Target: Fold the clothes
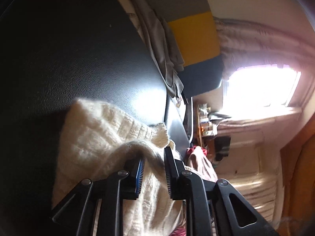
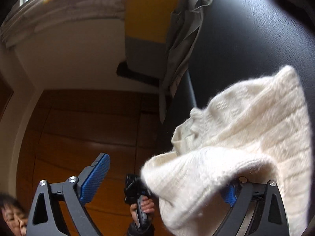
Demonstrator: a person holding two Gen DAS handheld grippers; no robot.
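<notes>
Cream knit filled both views: the sweater (image 1: 102,137) lay on the black leather surface (image 1: 69,49), with a folded-over edge draped toward you so the next crease could be set. Your left gripper (image 1: 153,173) stood narrowly parted with wool running between its pads, though blur left it unclear whether they pinched it. Your right gripper (image 2: 163,179) was spread wide, one blue pad (image 2: 94,179) bare at 9 o'clock, the other under the fold at 3 o'clock, apparently letting the cloth go. Your hand (image 2: 143,208) gripped the other handle at 6 o'clock. Grey trousers (image 2: 183,39) hung off the far edge at 12 o'clock.
</notes>
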